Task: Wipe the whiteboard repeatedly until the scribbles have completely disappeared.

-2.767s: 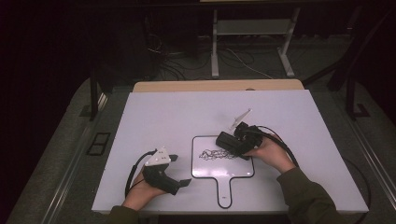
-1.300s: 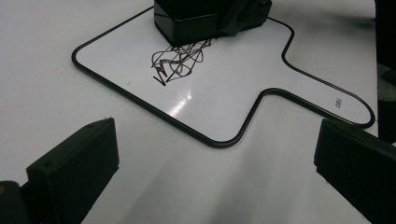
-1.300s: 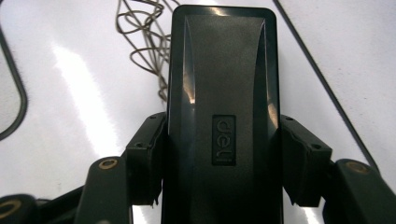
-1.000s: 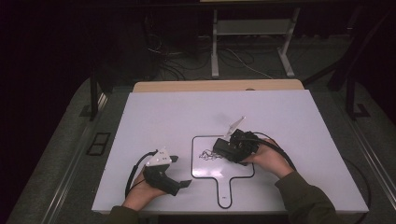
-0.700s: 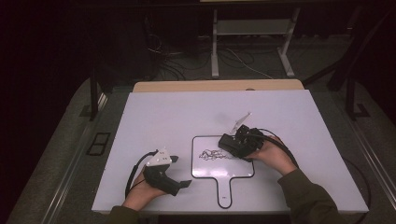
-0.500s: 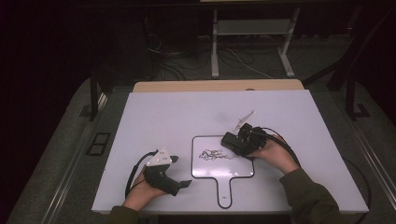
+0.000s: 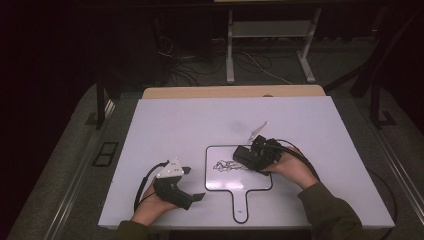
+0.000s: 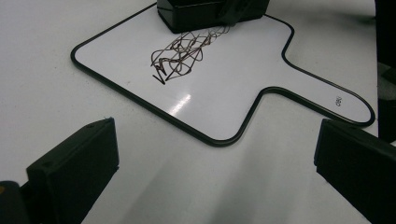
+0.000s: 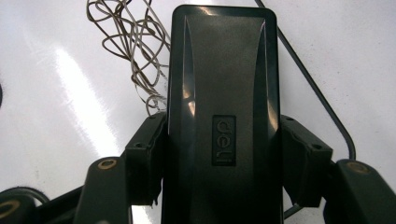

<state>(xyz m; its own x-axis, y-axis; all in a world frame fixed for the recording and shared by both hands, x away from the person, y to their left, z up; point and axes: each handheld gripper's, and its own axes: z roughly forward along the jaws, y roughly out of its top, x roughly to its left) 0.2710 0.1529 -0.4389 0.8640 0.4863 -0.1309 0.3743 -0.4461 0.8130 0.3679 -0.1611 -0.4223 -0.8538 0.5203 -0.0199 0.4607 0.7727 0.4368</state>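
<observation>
At the near edge of the white table the person's left hand rests on the surface holding the left gripper, whose jaws stand wide apart with nothing between them; in the left gripper view the two black jaws frame bare tabletop, with the paddle-shaped whiteboard just beyond them; the whiteboard lies flat near the middle of the table, black-rimmed, its handle pointing toward the person and bearing a small mark near its end; a tangle of dark scribble covers the middle of the board; past it, the right hand brings the right gripper over the board's right part, its jaws closed on a black eraser; the right gripper view shows the jaws pressing the eraser's two long sides, an embossed "deli" label on its top, its front end lying next to the scribble; farther off, beyond the table, a pale wooden edge and a white metal stand sit among cables on the dark floor.
</observation>
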